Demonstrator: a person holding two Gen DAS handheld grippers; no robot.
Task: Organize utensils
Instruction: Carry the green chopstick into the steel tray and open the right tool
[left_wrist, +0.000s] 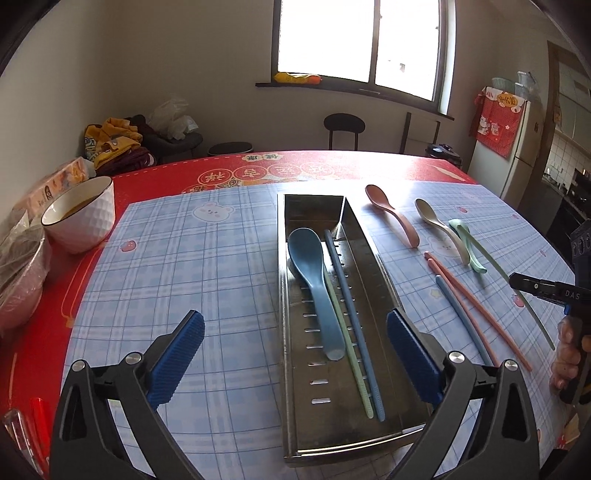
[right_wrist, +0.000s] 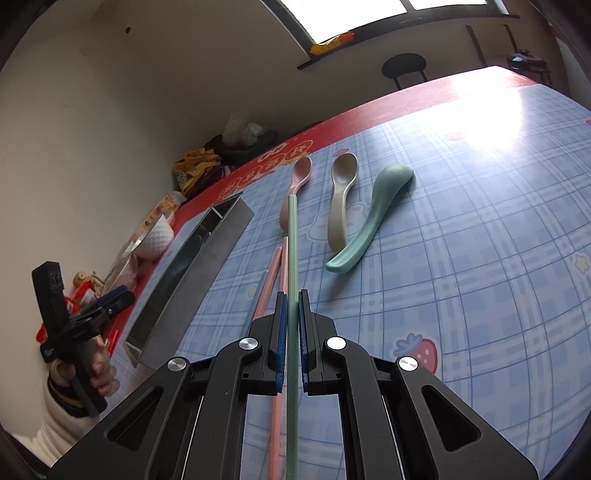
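Note:
A steel utensil tray (left_wrist: 373, 266) lies on the blue plaid mat and holds a blue spoon (left_wrist: 312, 284), a light green chopstick (left_wrist: 349, 354) and a blue chopstick (left_wrist: 354, 325). My left gripper (left_wrist: 295, 358) is open and empty above the tray's near end. My right gripper (right_wrist: 291, 325) is shut on a green chopstick (right_wrist: 292, 258), held above the mat right of the tray (right_wrist: 192, 266); it also shows in the left wrist view (left_wrist: 517, 291). On the mat lie a pink spoon (left_wrist: 391, 214), a beige spoon (left_wrist: 439, 225), a green spoon (left_wrist: 469, 251), two pink chopsticks (left_wrist: 476, 310) and a blue chopstick (left_wrist: 461, 321).
A white bowl (left_wrist: 79, 218) with liquid, a bagged bowl (left_wrist: 18, 266) and a box stand at the table's left edge. Red items (left_wrist: 37, 424) lie at the near left. A stool (left_wrist: 343, 129) and fridge (left_wrist: 513, 147) stand beyond the table.

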